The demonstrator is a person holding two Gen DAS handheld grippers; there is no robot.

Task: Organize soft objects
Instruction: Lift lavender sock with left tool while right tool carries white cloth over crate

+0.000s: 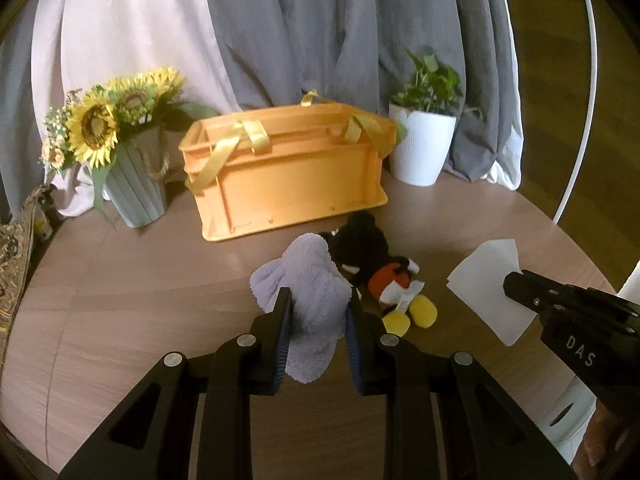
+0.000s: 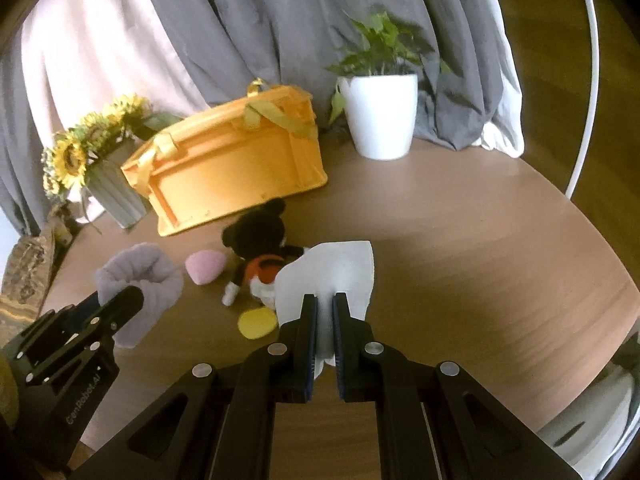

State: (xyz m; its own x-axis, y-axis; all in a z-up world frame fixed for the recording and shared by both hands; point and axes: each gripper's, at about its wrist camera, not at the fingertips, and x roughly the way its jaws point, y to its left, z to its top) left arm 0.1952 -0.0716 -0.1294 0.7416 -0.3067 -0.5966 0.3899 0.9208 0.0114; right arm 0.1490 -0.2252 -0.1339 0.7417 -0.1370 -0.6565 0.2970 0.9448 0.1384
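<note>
Your left gripper [image 1: 318,312] clamps the fluffy lavender cloth [image 1: 308,276]; your right gripper [image 2: 325,308] pinches the thin white tissue [image 2: 332,272]. The cloth's hanging tail could snag the black plush mouse [image 1: 372,256], and the tissue may slip before reaching the orange plastic crate [image 1: 288,168].

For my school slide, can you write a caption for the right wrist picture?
Right gripper pinching a white cloth above the table, plush mouse and orange crate behind.

Two close wrist views angled down along each gripper (shared: orange crate [image 1: 288,172], tabletop [image 2: 460,232])
</note>
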